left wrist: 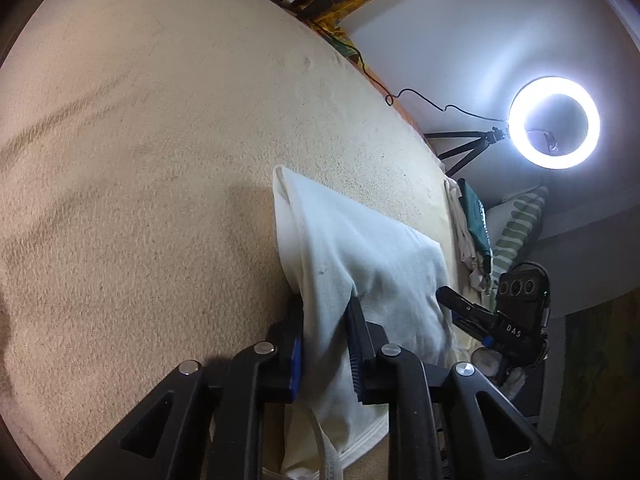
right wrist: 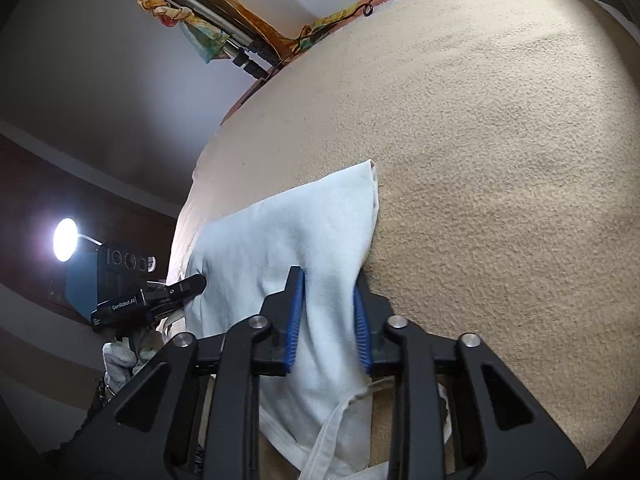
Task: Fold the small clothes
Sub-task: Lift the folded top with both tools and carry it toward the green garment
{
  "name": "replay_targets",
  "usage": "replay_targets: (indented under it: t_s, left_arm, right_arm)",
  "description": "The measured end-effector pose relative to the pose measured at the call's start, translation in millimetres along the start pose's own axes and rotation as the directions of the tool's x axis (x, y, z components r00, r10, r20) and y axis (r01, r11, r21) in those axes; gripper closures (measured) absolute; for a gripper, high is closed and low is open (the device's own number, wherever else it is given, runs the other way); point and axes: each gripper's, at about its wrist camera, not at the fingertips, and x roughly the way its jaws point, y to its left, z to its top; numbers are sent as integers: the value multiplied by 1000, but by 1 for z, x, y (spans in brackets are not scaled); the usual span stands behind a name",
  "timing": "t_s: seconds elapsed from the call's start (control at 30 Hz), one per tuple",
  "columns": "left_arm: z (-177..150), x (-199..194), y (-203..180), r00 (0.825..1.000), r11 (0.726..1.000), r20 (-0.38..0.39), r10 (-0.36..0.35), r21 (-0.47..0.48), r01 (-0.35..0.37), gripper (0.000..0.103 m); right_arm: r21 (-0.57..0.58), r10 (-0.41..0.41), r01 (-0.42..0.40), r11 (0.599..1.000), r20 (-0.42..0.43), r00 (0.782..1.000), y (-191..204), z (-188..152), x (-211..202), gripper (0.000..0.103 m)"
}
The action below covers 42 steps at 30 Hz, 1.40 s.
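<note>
The left gripper [left wrist: 326, 330] is clamping a bunched edge of a white garment [left wrist: 372, 256], its two blue-padded fingers [left wrist: 354, 344] pressing the cloth from either side. The right gripper [right wrist: 328, 318] is doing the same at the garment's [right wrist: 288, 232] other near corner, its blue pads [right wrist: 294, 316] squeezing a raised fold of fabric between them. In each wrist view the other gripper is showing at the far side of the cloth: the right one [left wrist: 456, 300] is reaching in from the right edge of the left view, and the left one [right wrist: 188, 284] is poking in from the left edge of the right view, each with its tip at the garment's side.

The garment is lying spread on a beige blanket [left wrist: 160, 160], stretching away from the grippers, with its near edge lifted into the fingers and a hemmed strap hanging below them. Its far corner is lying flat on the blanket [right wrist: 500, 160].

Beyond the blanket's edge, a glowing ring light [left wrist: 554, 122] is standing on a black tripod [left wrist: 464, 148], a thin black cable [left wrist: 420, 98] is trailing toward it, and a small heap of other clothes [left wrist: 472, 232] is sitting beside a striped pillow [left wrist: 520, 220]. A white wall [right wrist: 100, 40] is rising behind.
</note>
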Motion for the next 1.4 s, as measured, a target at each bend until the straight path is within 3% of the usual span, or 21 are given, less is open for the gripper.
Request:
replay_targets:
  t_s: [0.17,0.4,0.73,1.07,1.4]
  left_arm:
    - [-2,-2,-11,999,998,26,34,49,-35,95]
    - [-7,-17,-46,995,985,89,38,164,-52,96]
    - [-2,-25,-108,989,958,148,-12,286,-31,97]
    - [8,23,-182,989,921,121,-83,388,30,97]
    - [14,108,-262,993,882,33,-113,463,85,97]
  right_arm:
    - [-48,-37,39,998,34,999,17,-2,-6,92]
    - [-154,-71,89,984,123,990,58,-3,-32,94]
    - [-196,-130,189,962,282,951,75,4,-97,95]
    - [-146,-170,242,959,385,907,35,5,-178,95]
    - [-35,-300,351,936,446,843,-35,12,-261,95]
